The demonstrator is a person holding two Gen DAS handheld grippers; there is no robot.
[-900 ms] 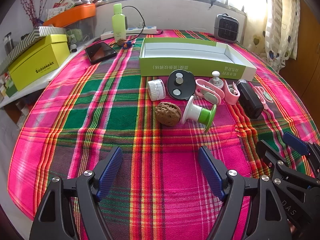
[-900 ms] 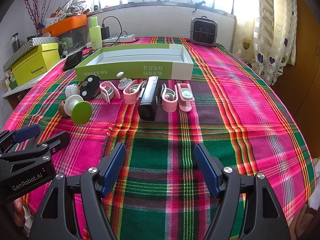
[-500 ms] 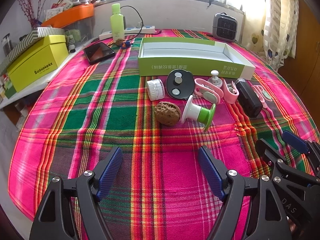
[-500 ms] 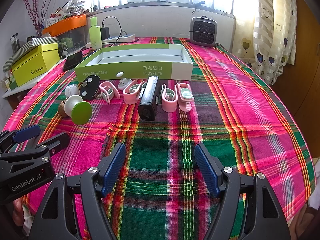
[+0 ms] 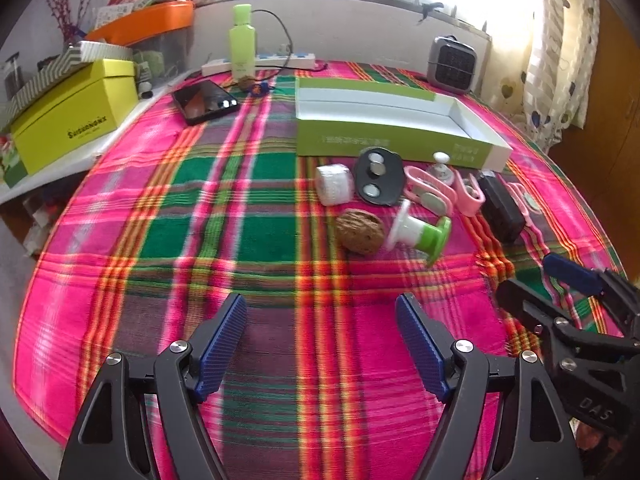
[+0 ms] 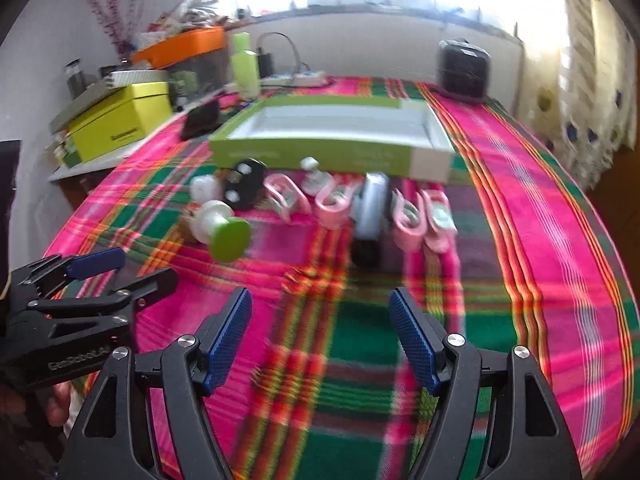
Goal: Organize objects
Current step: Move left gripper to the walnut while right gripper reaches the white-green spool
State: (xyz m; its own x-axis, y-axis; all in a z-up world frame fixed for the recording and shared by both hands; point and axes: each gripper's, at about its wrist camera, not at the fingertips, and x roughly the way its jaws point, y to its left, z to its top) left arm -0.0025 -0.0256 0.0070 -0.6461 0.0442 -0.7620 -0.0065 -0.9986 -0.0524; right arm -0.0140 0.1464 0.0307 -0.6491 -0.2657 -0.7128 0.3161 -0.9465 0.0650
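Both the left gripper (image 5: 320, 344) and right gripper (image 6: 320, 340) hang with jaws spread, empty, above the plaid-clothed tabletop (image 5: 248, 240), short of the long green cardboard box (image 5: 384, 136).

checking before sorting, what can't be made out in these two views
- Print on the green box: left wrist view, too small and blurred.
- Walnut: right wrist view, mostly hidden behind the green-and-white spool.
- Black block: right wrist view, smeared by motion blur.
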